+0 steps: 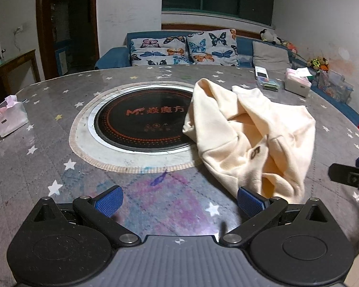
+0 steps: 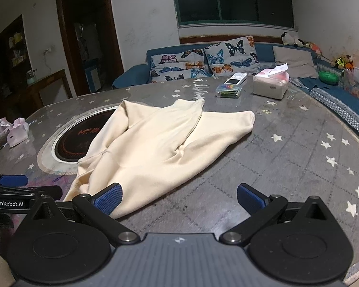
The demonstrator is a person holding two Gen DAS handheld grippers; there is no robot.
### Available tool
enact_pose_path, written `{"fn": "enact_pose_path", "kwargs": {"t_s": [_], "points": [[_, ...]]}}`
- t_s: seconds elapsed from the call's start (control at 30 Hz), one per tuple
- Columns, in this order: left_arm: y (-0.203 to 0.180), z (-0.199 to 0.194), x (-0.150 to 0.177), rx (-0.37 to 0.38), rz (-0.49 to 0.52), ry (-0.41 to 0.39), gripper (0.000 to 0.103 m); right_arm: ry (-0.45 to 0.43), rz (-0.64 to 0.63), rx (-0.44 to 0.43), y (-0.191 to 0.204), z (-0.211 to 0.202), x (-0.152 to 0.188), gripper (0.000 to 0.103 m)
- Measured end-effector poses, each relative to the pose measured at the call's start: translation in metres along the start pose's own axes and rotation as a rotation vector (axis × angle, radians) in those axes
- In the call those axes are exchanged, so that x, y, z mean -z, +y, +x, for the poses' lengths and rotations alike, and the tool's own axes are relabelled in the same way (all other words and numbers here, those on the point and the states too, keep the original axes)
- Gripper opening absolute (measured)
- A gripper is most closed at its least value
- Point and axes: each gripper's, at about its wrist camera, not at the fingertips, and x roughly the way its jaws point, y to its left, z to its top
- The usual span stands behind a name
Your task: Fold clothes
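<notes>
A cream garment [image 1: 249,134] lies crumpled on the star-patterned table [image 1: 47,157], partly over the round black cooktop [image 1: 143,124]. In the right wrist view the cream garment [image 2: 160,148] spreads from the cooktop [image 2: 79,138] toward the table's middle. My left gripper [image 1: 179,202] is open near the front edge, its right pad beside the garment's near corner. My right gripper [image 2: 179,199] is open too, its left pad at the garment's near hem, nothing between the fingers. Each gripper shows at the edge of the other's view.
A tissue box [image 2: 270,83], a small clear case [image 2: 228,91] and a remote [image 2: 235,79] sit at the table's far right. A pink-and-white bag [image 1: 10,117] stands at the left edge. A blue sofa with butterfly cushions [image 1: 184,47] is behind the table.
</notes>
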Motion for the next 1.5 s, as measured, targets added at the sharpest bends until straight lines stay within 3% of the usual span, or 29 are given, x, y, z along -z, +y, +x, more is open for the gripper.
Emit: {"fn": "enact_pose_path", "kwargs": {"t_s": [1.5], "points": [[-0.026, -0.010, 0.016, 0.038, 0.109, 0.060, 0.103, 0.044, -0.010, -0.017, 0.014, -0.001, 0.010, 0.103]]}}
